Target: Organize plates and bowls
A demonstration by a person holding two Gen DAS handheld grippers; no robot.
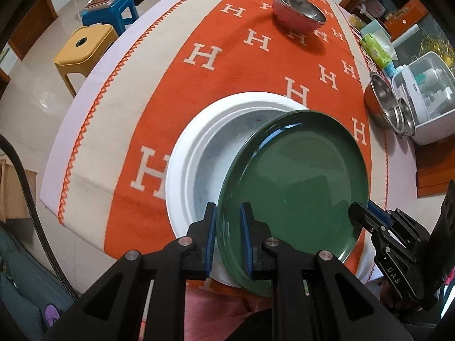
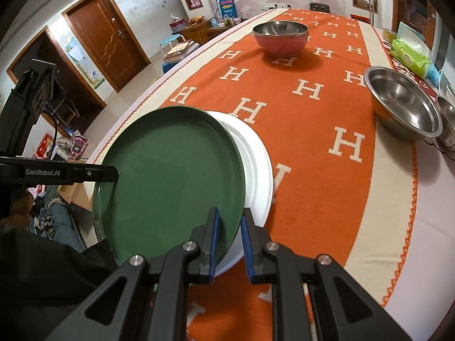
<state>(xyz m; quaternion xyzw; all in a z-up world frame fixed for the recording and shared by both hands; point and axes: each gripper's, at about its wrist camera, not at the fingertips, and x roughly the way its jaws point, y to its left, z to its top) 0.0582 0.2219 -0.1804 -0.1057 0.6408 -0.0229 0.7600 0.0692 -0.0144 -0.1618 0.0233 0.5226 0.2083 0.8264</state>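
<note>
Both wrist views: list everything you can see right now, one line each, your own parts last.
green plate: one, dark green, held tilted over the white plate
white plate: one, white, on the cloth
pink bowl: one, steel inside, far centre
steel bowls: two, at the right edge
tablecloth: one, orange with white H letters
tissue pack: one, green, far right
stools: yellow and blue, on the floor
left tool: shut on the green plate's rim
right tool: rim between its pads

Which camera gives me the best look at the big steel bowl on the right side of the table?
The right wrist view: the big steel bowl shows whole, rim and inside, on the orange cloth. In the left wrist view it sits small and distorted at the frame's edge.
</note>
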